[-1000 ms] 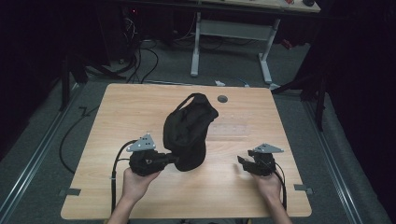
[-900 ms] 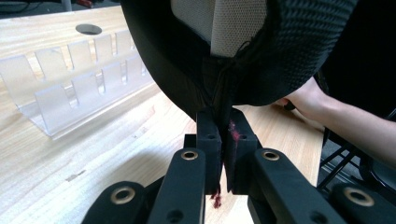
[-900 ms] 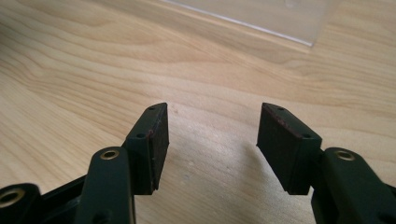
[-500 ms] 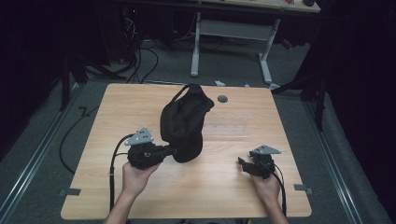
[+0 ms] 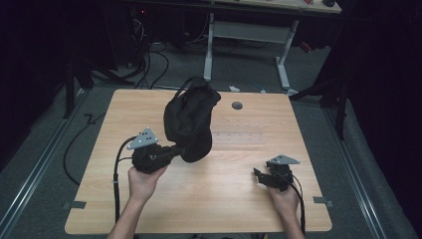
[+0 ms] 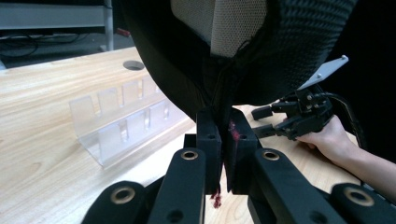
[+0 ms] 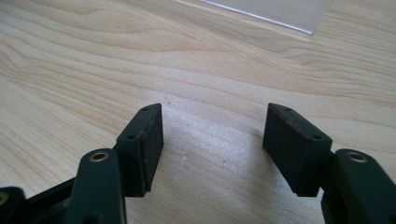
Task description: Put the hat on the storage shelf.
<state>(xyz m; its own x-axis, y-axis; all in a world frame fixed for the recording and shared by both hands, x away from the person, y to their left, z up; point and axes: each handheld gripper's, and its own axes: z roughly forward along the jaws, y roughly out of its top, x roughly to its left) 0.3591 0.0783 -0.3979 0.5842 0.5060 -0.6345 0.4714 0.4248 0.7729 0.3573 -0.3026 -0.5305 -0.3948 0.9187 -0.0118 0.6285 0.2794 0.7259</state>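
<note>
A black fabric bag (image 5: 191,119) with a mesh panel hangs tilted over the middle of the wooden table (image 5: 224,209). My left gripper (image 5: 180,149) is shut on a fold at its lower edge. In the left gripper view the pads (image 6: 208,140) pinch the dark cloth of the bag (image 6: 243,56) tightly. My right gripper (image 5: 258,174) rests low at the table's right front. Its jaws have just been opening, and in the right gripper view the right gripper (image 7: 212,135) stands open with nothing but bare wood between the pads.
A clear plastic slotted rack (image 6: 123,123) lies on the table beyond the bag, and its edge (image 7: 280,11) shows ahead of the right gripper. A round cable hole (image 5: 237,105) sits near the far edge. Desk legs and cables stand behind the table.
My left gripper has carried the bag to the left and a little upward, and the bag now leans further over. The right hand has stayed where it was.
</note>
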